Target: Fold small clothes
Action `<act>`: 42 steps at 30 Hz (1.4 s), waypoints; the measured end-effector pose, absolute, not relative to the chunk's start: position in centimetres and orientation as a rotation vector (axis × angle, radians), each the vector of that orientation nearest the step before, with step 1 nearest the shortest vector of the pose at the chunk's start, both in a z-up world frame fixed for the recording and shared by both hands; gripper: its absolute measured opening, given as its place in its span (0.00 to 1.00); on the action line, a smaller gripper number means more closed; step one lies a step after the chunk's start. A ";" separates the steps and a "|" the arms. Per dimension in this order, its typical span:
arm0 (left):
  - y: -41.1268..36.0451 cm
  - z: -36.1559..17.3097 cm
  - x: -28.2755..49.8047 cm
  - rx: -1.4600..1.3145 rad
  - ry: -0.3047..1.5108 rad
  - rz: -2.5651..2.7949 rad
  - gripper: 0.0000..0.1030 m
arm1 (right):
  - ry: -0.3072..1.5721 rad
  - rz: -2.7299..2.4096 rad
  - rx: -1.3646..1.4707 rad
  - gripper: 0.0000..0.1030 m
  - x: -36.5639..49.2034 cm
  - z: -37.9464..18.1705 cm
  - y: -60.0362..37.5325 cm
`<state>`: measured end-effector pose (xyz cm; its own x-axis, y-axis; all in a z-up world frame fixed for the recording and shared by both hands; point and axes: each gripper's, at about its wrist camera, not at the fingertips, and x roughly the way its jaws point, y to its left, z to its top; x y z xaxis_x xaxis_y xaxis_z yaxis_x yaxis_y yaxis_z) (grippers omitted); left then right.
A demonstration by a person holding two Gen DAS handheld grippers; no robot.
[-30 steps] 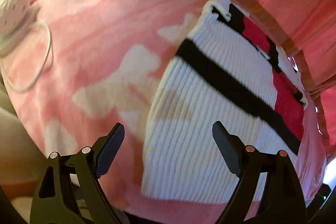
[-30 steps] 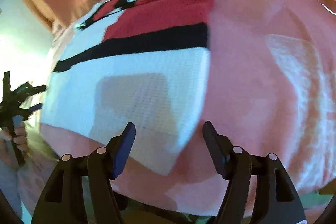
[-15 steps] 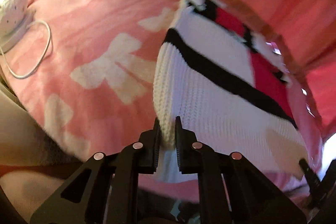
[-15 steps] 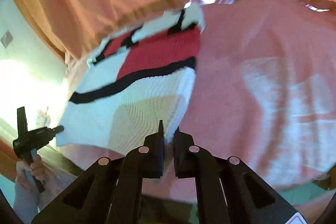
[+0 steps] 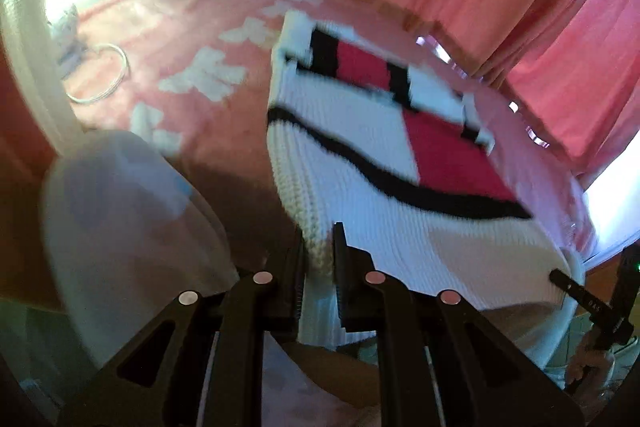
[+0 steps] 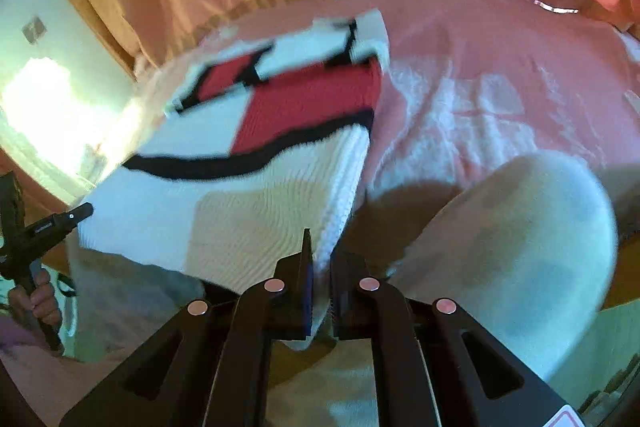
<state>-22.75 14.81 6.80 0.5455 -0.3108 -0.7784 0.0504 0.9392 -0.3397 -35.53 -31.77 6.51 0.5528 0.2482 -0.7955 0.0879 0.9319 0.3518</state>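
My left gripper (image 5: 319,259) and right gripper (image 6: 320,277) jaws clench the knit sweater's (image 5: 360,163) near corners above the bed (image 5: 192,27); uneven lifting could skew the fold.

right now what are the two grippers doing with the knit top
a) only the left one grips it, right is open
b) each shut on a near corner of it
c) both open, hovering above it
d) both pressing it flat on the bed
b: in each wrist view the fingers are closed with white knit pinched between them, left gripper and right gripper each on a near corner of the white, red and black knit top.
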 end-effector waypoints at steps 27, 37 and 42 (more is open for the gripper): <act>7.2 1.9 10.2 -0.267 1.002 -0.392 0.55 | 1.063 0.000 0.468 0.12 0.8 -1.9 -39.9; -0.3 -2.5 11.7 -0.048 1.192 -0.460 0.19 | 1.053 -0.001 0.462 0.13 0.4 -1.0 -39.9; 2.2 3.7 9.9 -0.223 1.003 -0.512 0.06 | 0.977 0.023 0.488 0.11 -0.2 0.6 -40.2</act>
<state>9.94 2.22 3.67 0.4330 -0.5065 -0.7456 0.3064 0.8606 -0.4067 -0.24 -40.18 0.64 0.5685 0.2344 -0.7886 0.1971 0.8919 0.4071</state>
